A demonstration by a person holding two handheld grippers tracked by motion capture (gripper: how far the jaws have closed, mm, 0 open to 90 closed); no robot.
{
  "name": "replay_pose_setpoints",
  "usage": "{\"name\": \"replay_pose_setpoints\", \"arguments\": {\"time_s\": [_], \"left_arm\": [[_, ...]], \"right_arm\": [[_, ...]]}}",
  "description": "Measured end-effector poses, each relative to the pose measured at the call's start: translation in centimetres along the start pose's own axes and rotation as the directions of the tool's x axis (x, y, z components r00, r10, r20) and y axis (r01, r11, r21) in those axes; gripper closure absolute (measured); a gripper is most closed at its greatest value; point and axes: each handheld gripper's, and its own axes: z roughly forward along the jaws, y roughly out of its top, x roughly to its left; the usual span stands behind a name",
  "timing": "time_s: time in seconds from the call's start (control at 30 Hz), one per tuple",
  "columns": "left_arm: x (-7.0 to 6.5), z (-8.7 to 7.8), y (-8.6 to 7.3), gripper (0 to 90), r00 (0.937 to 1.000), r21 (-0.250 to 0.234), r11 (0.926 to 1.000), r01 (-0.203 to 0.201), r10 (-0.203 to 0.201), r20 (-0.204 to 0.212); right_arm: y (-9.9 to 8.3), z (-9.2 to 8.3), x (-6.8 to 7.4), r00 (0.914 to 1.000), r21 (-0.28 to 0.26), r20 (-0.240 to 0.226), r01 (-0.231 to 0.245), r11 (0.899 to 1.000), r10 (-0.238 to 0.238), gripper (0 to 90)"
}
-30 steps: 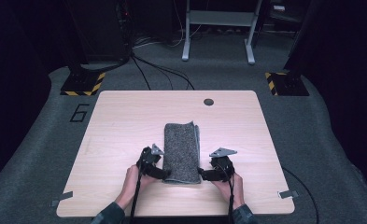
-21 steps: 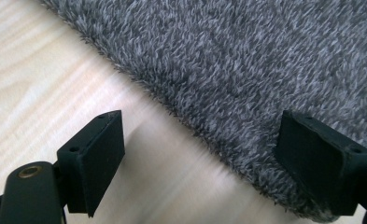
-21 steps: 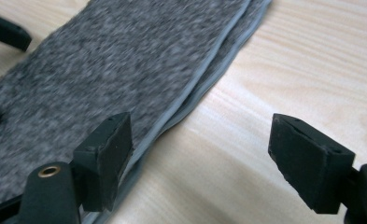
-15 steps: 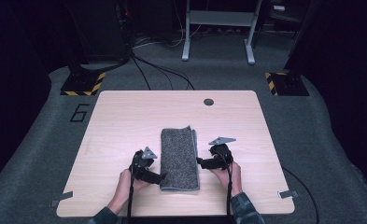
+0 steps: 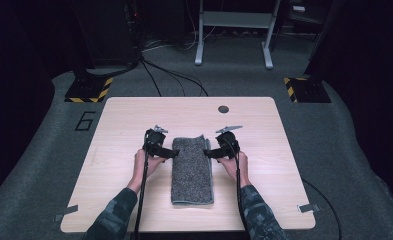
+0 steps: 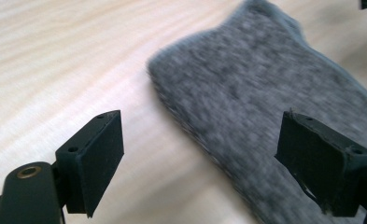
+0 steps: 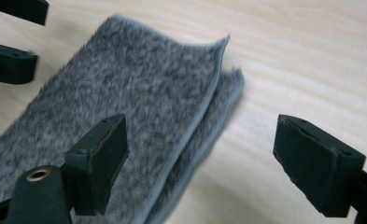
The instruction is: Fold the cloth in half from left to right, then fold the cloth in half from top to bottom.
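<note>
Grey towel (image 5: 192,169) lies folded lengthwise on the table (image 5: 264,150), near the middle and toward my side. Its far right corner curls up, the lower layer showing beneath it in the right claw view (image 7: 181,140).

My left claw (image 5: 175,152) sits at the towel's left edge near the far end, jaws wide apart and gripping nothing; one jaw hangs over bare wood, the other over the nap (image 6: 265,93). My right claw (image 5: 207,153) faces it at the right edge, also released. Its jaws have just been opening, the towel's edge between them but unpinched.

Around: a small dark round disc (image 5: 223,109) set in the table well beyond the towel. Tape strips at the near corners (image 5: 66,213). A striped block (image 5: 90,90) and cables (image 5: 174,75) on the floor past the far edge. Nothing between claws and cloth.

Since a second ago: both claws were down at the towel's near end; now they are up by the far end. The towel reads narrower.
</note>
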Motion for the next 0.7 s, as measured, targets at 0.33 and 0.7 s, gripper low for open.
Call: {"name": "replay_pose_setpoints", "arguments": {"time_s": [0.33,0.7], "left_arm": [[2.0,2.3,1.9,16.2,0.9985,0.017,0.9989,0.044,-0.043,-0.034],[2.8,3.7,2.4,28.5,0.9958,0.022,0.9956,0.091,-0.091,-0.014]], "right_arm": [[1.8,2.6,-1.4,0.9991,0.048,0.025,-0.036,0.998,0.035,23.4],[2.9,4.4,-2.1,0.9962,0.073,0.032,-0.083,0.994,0.081,42.6]]}}
